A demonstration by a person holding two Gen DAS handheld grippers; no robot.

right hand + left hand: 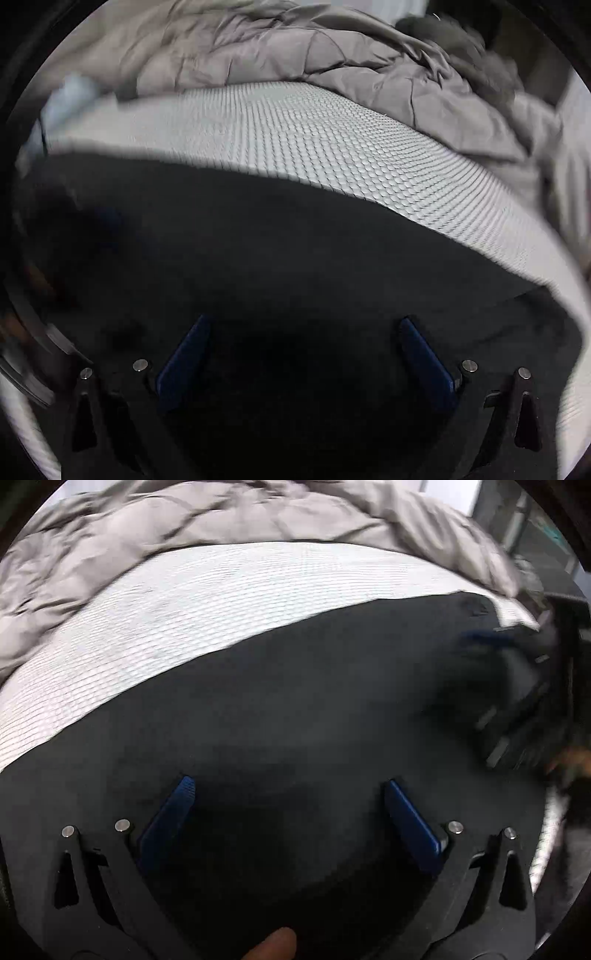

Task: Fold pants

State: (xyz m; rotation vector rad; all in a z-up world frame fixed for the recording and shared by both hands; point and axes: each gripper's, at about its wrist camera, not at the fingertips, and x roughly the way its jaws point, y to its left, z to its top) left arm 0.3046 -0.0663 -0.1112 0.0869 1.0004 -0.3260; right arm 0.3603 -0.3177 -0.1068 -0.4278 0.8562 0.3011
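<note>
The black pants (295, 701) lie flat on a white textured mattress (207, 602) and fill the lower half of both views; in the right wrist view they are the dark cloth (258, 240) below the mattress (314, 140). My left gripper (290, 784) hovers just over the cloth with its blue fingers (173, 812) wide apart and nothing between them. My right gripper (306, 323) is also open over the pants, empty. It shows blurred at the right edge of the left wrist view (509, 686).
A crumpled grey quilt (184, 520) is heaped along the far side of the mattress, also seen in the right wrist view (295, 51). The mattress edge curves down at the right (576, 369). Dim room furniture (535, 528) stands beyond.
</note>
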